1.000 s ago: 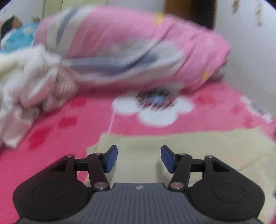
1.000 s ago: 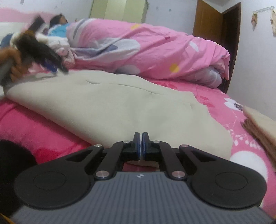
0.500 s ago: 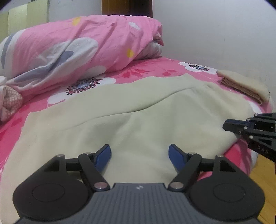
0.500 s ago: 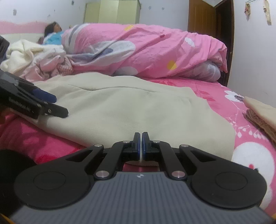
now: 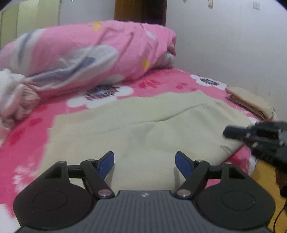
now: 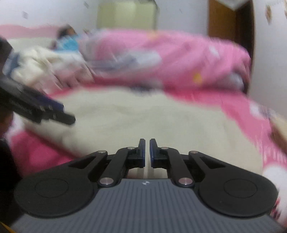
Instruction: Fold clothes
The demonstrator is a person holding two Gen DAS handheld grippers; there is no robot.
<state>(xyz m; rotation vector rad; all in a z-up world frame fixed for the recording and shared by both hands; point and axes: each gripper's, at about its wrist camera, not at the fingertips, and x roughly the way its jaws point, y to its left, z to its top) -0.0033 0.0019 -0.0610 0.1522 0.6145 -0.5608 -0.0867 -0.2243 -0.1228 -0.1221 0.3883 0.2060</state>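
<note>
Two claws hang over the cream garment (image 5: 136, 123) that lies spread flat on the bed (image 5: 161, 84), and I take that garment as my landmark for everything else. The left claw (image 5: 145, 161) sits low above the garment's near edge with its blue pads (image 5: 107, 163) spread wide apart and nothing between them; only cream cloth shows through the gap. The right claw (image 6: 147, 152) comes at the garment from its other side, its fingers drawn almost together with a thin slit of daylight left between the pads, and I see no fabric pinched in that slit. In the left wrist view that right claw shows as a dark blurred shape at the garment's right edge, near the corner of the bed.

Beyond the garment, against the far side of the bed, a pink flowered duvet (image 5: 93, 53) is rolled into a long bulky heap. Left of the garment a loose pile of pale clothes (image 5: 12, 100) lies crumpled on the pink flowered sheet. To the right of the garment, near the bed's edge and apart from it, rests a small folded stack of beige cloth (image 5: 249, 105). A brown wooden door (image 5: 140, 10) stands behind the duvet. The garment itself shows one long diagonal crease across its middle and otherwise lies smooth. The right wrist view is heavily blurred, so finer detail there is beyond me.
</note>
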